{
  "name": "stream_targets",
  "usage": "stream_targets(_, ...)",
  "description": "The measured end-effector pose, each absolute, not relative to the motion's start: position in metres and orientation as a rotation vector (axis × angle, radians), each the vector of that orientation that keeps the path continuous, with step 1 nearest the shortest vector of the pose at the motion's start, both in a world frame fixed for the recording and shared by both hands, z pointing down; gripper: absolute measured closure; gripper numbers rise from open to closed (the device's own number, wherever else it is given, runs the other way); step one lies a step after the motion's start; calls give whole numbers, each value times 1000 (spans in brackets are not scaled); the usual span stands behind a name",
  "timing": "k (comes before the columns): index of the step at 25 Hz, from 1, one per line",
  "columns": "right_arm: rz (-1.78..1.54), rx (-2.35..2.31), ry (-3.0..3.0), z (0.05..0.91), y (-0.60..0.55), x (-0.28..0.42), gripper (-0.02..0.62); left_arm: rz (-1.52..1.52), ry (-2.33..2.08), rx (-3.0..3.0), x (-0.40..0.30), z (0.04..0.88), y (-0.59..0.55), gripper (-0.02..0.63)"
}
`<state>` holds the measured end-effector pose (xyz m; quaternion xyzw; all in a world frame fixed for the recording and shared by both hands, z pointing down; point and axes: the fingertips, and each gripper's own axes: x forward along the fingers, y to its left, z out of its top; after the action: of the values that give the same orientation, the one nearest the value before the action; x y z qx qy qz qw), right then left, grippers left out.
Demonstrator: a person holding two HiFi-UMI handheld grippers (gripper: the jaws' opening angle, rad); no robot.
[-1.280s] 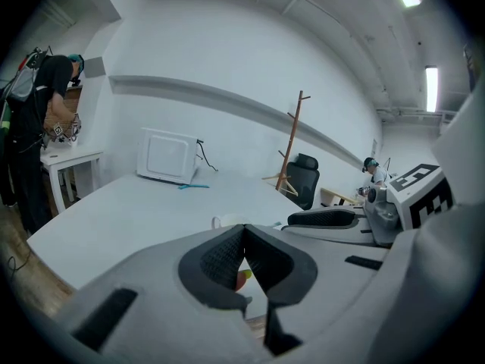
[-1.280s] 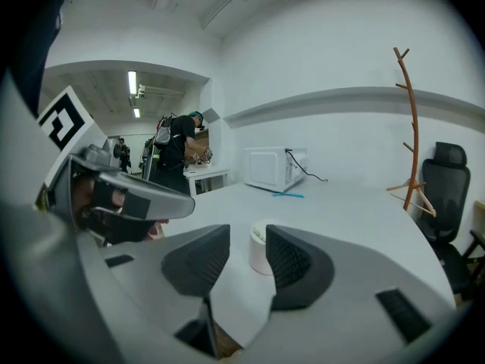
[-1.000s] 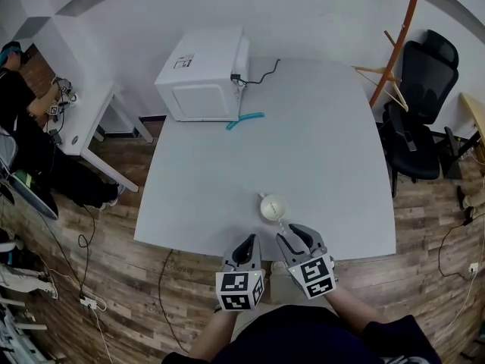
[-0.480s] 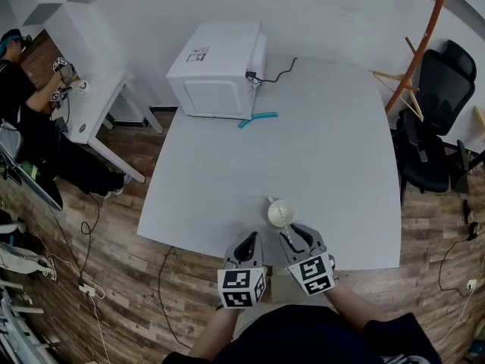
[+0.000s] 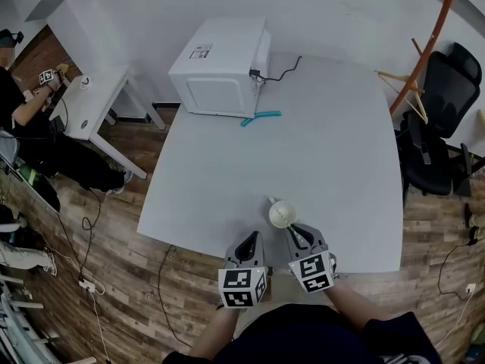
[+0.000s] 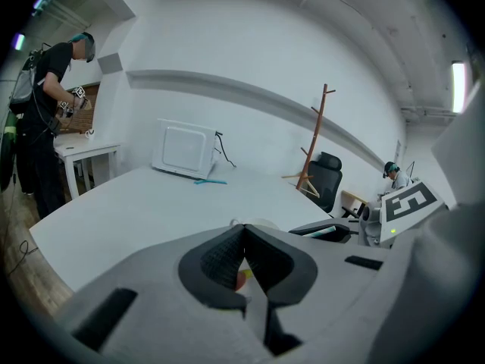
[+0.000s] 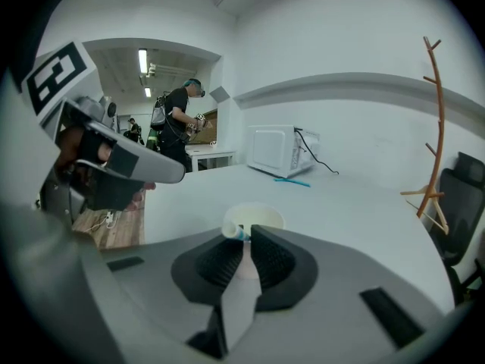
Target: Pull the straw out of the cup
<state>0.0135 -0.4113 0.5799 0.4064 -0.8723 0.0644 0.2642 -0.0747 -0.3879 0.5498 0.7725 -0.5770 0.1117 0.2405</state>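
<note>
A pale paper cup point(image 5: 280, 214) stands near the table's front edge, with a white straw with a teal stripe point(image 7: 233, 232) leaning out of it toward me. My right gripper point(image 5: 292, 231) is just in front of the cup. Its jaws are closing, and the straw's top end sits pinched between the fingertips point(image 7: 244, 230), with the cup point(image 7: 255, 212) right behind them. My left gripper point(image 5: 248, 240) hovers beside it to the left, shut with nothing held point(image 6: 242, 227). In the left gripper view the cup's rim point(image 6: 256, 222) peeks over the jaws.
A white microwave point(image 5: 223, 67) stands at the table's far edge, with a teal object point(image 5: 261, 117) lying in front of it. A black office chair point(image 5: 447, 120) and a wooden coat stand point(image 5: 436, 32) are to the right. A person point(image 5: 19, 97) is at a side desk on the left.
The right gripper's jaws, wide apart earlier, have closed in around the straw's top, and the gripper has sunk a little toward the cup. The left gripper has stayed put.
</note>
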Motion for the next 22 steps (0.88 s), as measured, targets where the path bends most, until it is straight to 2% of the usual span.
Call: stream_targets(22, 159, 1257, -2388, 543, -392, 25, 552, 312, -1540, 2186, -70, 538, -365, 589)
